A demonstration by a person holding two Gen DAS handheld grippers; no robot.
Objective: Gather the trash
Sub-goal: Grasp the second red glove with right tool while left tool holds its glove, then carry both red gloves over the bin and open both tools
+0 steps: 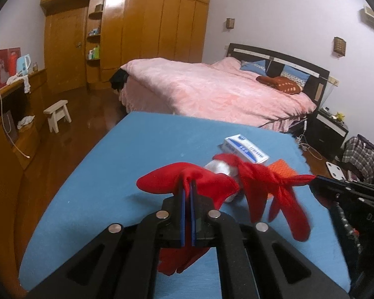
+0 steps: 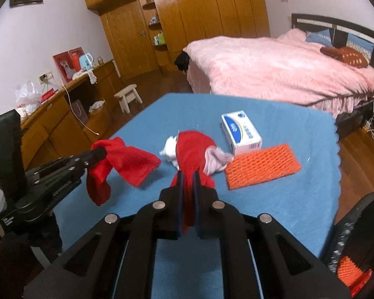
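Observation:
A red bag (image 1: 212,182) (image 2: 192,147) hangs stretched between both grippers just above the blue table (image 1: 137,149) (image 2: 286,199). My left gripper (image 1: 188,184) (image 2: 101,152) is shut on one red handle. My right gripper (image 2: 187,174) (image 1: 314,178) is shut on the other end of the bag. Crumpled white paper (image 1: 222,168) (image 2: 169,150) shows in the bag's mouth, and a pale wad (image 2: 215,160) lies beside it. A white and blue box (image 1: 246,149) (image 2: 240,130) and an orange foam net (image 1: 281,165) (image 2: 261,165) lie on the table behind the bag.
Beyond the table's far edge stand a pink bed (image 1: 212,87) (image 2: 274,67) and a small wooden stool (image 1: 58,114) (image 2: 128,97). A long wooden cabinet (image 1: 17,114) (image 2: 62,119) runs along the left wall. At the lower right, more orange net (image 2: 351,271) sits on a dark object.

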